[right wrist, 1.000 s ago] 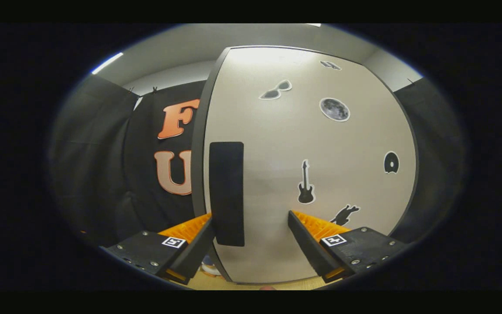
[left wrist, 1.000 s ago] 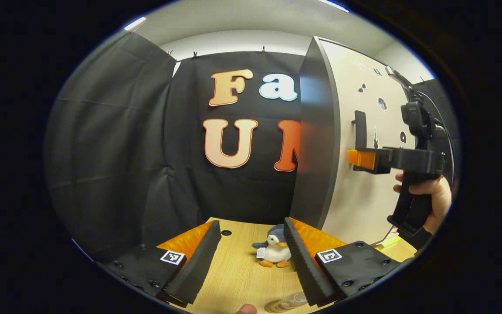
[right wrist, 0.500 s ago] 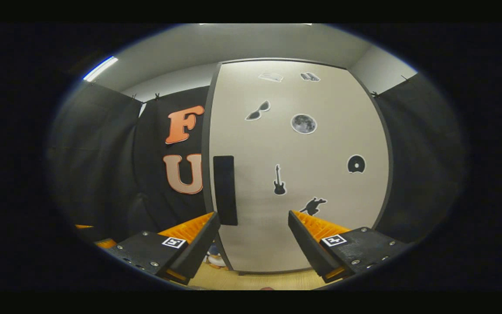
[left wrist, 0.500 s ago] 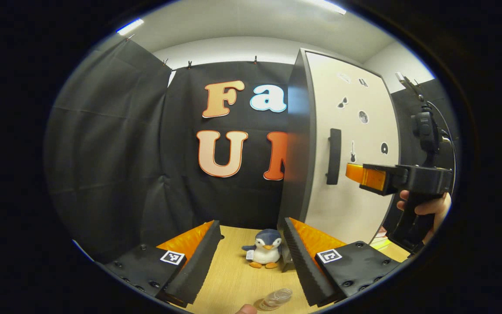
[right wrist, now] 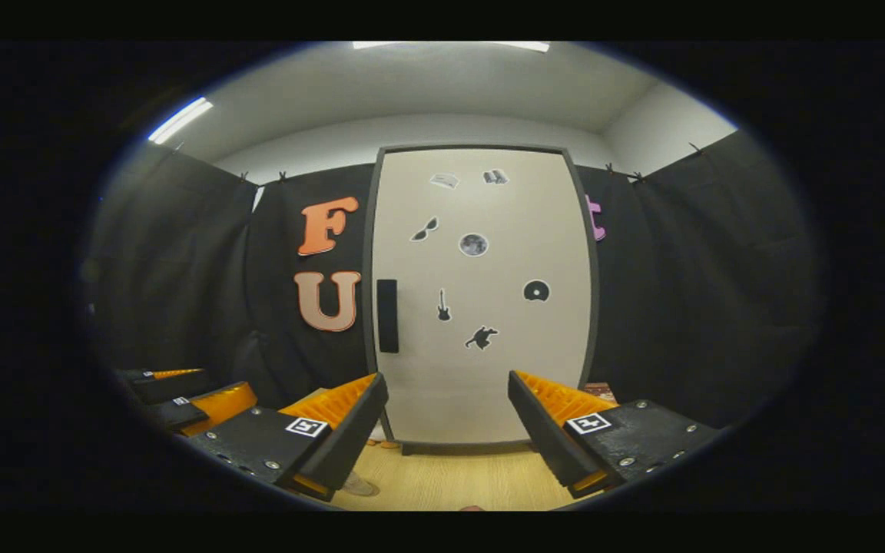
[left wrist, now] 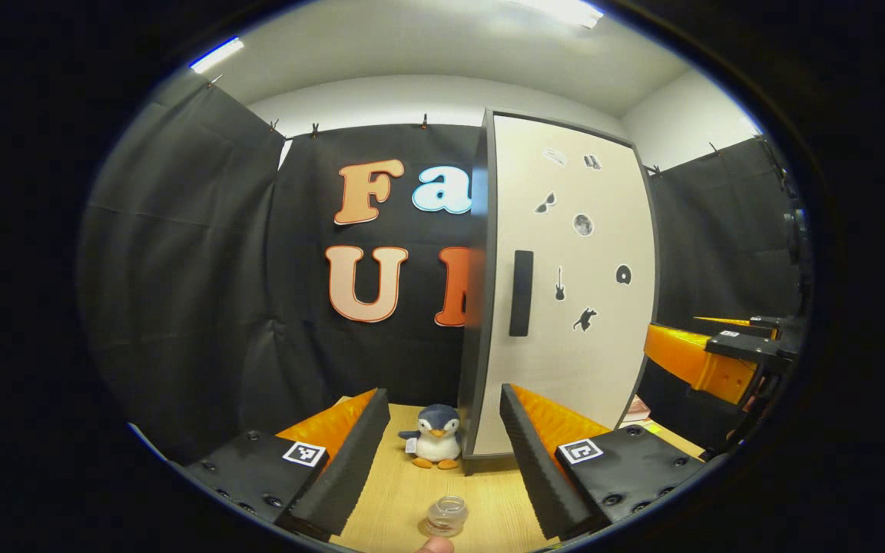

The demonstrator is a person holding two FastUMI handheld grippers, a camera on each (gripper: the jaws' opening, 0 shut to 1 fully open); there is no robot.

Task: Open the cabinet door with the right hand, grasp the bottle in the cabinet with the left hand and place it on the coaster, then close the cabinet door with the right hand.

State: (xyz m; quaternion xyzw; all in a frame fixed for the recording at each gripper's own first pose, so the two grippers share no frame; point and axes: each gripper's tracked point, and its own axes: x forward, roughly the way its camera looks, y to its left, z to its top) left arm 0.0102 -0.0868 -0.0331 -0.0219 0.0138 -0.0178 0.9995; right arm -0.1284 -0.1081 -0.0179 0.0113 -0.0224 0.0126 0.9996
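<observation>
The tall cabinet (left wrist: 565, 307) stands at the back of the wooden table, its pale door (right wrist: 481, 307) flat against the frame with a dark upright handle (right wrist: 387, 316). A small clear bottle (left wrist: 446, 516) stands upright on the table, low between my left gripper's (left wrist: 442, 453) fingers, which are open and apart from it. Whether a coaster lies under it I cannot tell. My right gripper (right wrist: 446, 430) is open, well back from the door and facing it; it also juts in at the right of the left gripper view (left wrist: 707, 365).
A penguin plush (left wrist: 433, 447) sits on the table (left wrist: 404, 499) at the cabinet's left front corner. A stack of books (left wrist: 634, 411) lies beside the cabinet's right side. Black cloth walls close in the booth. My left gripper (right wrist: 181, 392) shows at the left of the right gripper view.
Both grippers have drawn back from the cabinet. The right one has left the handle and now sits far from the door. The bottle has come further into the left gripper view.
</observation>
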